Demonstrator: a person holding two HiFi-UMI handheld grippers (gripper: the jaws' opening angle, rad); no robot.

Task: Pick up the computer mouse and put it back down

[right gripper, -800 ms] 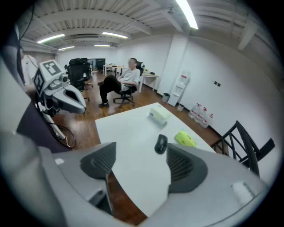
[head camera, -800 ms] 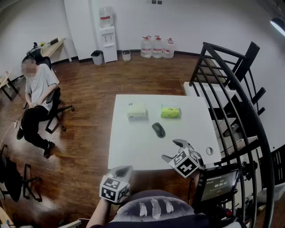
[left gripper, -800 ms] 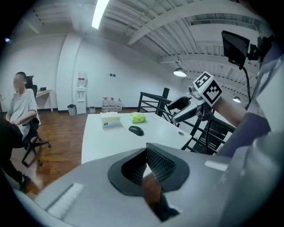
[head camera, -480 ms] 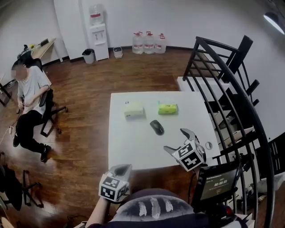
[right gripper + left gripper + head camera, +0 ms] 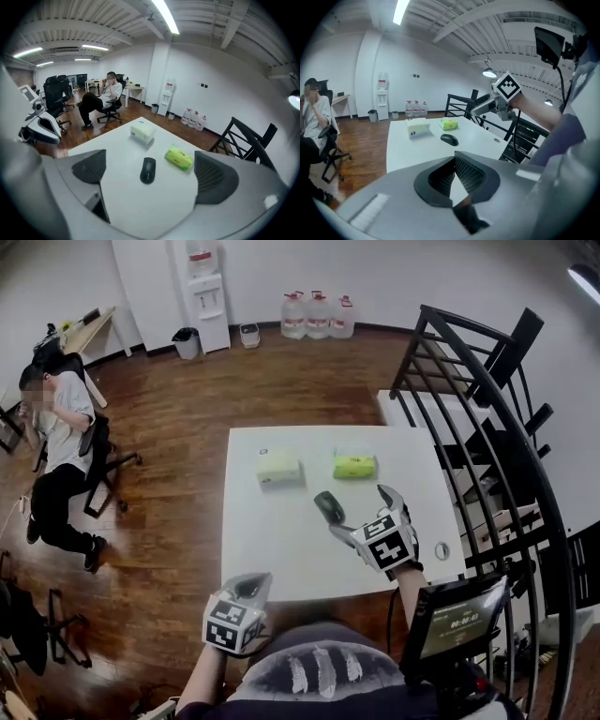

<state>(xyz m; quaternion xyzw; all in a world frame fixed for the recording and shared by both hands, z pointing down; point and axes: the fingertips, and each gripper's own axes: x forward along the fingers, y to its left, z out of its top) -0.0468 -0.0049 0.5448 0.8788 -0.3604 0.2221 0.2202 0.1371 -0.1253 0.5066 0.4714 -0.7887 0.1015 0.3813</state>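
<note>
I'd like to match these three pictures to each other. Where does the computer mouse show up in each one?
Head view: the computer mouse lies just right of the picture's centre, on the near side of the green packet.
Left gripper view: the mouse is mid-picture, directly below the green packet.
Right gripper view: the mouse is low centre, with the packet to its right.
Shared landmark: the green packet.

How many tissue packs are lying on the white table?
2. A white pack lies on the far left part of the table, and a green pack lies to its right. Both are beyond the mouse. None seems hidden.
</note>
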